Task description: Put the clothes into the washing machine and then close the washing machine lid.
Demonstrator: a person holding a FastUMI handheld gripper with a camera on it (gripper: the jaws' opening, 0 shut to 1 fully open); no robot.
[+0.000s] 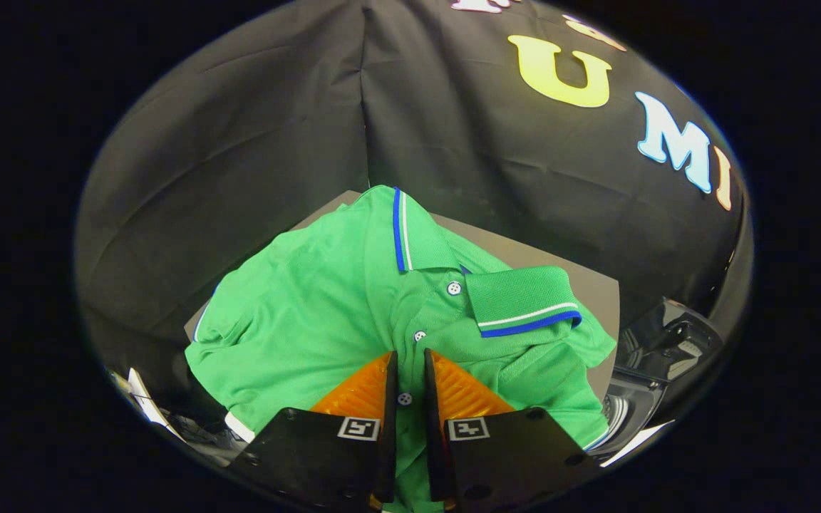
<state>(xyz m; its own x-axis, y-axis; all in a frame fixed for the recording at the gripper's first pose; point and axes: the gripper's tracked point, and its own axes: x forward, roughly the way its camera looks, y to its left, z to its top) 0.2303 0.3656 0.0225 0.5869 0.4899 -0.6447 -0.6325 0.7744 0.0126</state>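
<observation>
Fabric of a green polo shirt (325, 313) is pinched between the two fingers of the gripper (409, 367), which are drawn close together with the buttoned placket caught in the narrow gap; one white button (404, 399) is seen right between the fingers, and two more are seen just ahead of them along the placket. The shirt is spread over a grey surface (596, 285), most of which is covered; only the far corner and a strip along the right edge are left bare. The collar (524, 299), trimmed with blue and white stripes, is turned up on one side and folded down on the other, beyond the fingertips. A sleeve is bunched toward the left edge of the surface. Past the right edge, lower down, part of a dark machine with a pale rim (638, 406) is seen; whether it is the washing machine cannot be told.
</observation>
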